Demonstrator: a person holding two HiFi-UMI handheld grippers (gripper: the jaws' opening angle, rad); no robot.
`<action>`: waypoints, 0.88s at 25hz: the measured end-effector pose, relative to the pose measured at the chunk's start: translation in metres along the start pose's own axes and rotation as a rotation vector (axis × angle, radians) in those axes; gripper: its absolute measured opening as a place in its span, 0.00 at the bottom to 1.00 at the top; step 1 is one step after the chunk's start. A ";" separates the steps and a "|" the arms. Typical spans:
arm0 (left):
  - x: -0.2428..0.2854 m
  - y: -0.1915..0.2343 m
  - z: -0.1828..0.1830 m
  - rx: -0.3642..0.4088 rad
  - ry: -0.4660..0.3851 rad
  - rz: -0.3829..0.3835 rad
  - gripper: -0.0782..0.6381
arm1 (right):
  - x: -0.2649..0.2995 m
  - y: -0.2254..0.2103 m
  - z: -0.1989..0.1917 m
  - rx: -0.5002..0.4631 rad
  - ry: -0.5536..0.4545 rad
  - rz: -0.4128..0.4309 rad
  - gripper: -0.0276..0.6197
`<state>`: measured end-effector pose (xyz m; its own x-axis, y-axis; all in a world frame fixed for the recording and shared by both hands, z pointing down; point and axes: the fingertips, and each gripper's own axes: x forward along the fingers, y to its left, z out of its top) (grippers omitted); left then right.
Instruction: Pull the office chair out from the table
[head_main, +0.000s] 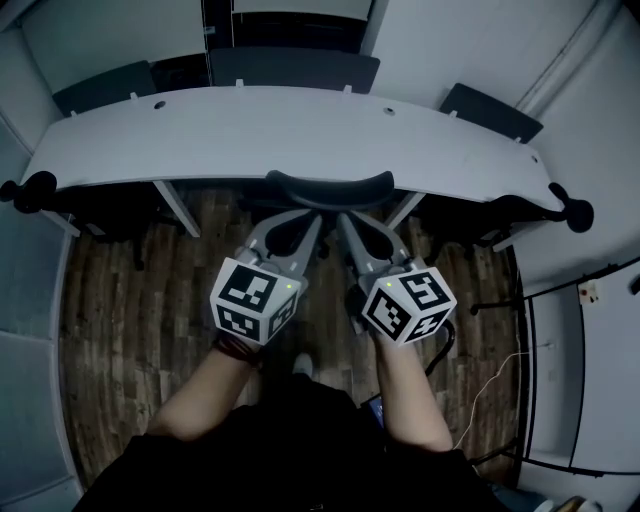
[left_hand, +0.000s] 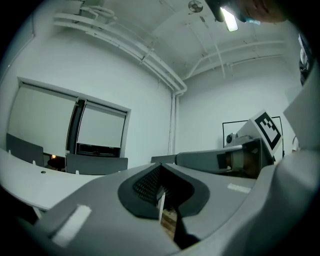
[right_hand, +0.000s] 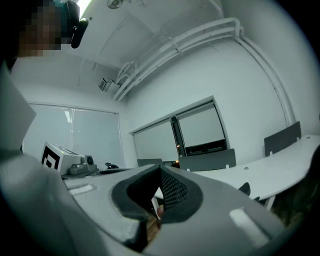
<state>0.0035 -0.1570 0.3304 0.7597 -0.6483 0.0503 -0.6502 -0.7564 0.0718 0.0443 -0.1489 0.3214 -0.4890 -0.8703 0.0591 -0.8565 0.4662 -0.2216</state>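
The office chair's dark curved backrest top (head_main: 330, 188) pokes out from under the near edge of the long white table (head_main: 300, 130); the rest of the chair is hidden under the table. My left gripper (head_main: 312, 222) and right gripper (head_main: 347, 222) point level at it, side by side, with their tips just short of the backrest. Whether they touch it I cannot tell. Seen from the left gripper (left_hand: 161, 192) and the right gripper (right_hand: 156, 197), the jaws are shut pad to pad with nothing between them. The chair does not show in either gripper view.
Grey chairs stand at the table's far side (head_main: 295, 68), (head_main: 105, 88), (head_main: 490, 110). Dark chair arms jut out at the table's ends (head_main: 30, 190), (head_main: 572, 212). Slanted table legs (head_main: 180, 208) flank the chair. A thin cable (head_main: 490, 380) lies on the wooden floor (head_main: 130, 320) to the right.
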 end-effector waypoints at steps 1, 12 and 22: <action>0.009 0.002 0.002 0.002 0.000 0.004 0.11 | 0.005 -0.006 0.002 -0.006 0.002 0.007 0.04; 0.085 0.016 0.001 0.020 0.022 0.057 0.12 | 0.033 -0.084 0.020 0.011 0.009 0.066 0.04; 0.105 0.071 -0.002 0.037 0.048 0.078 0.12 | 0.084 -0.105 0.024 0.022 0.017 0.076 0.04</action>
<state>0.0371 -0.2783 0.3430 0.7055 -0.7013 0.1024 -0.7068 -0.7068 0.0294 0.0974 -0.2745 0.3261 -0.5551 -0.8298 0.0575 -0.8132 0.5270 -0.2471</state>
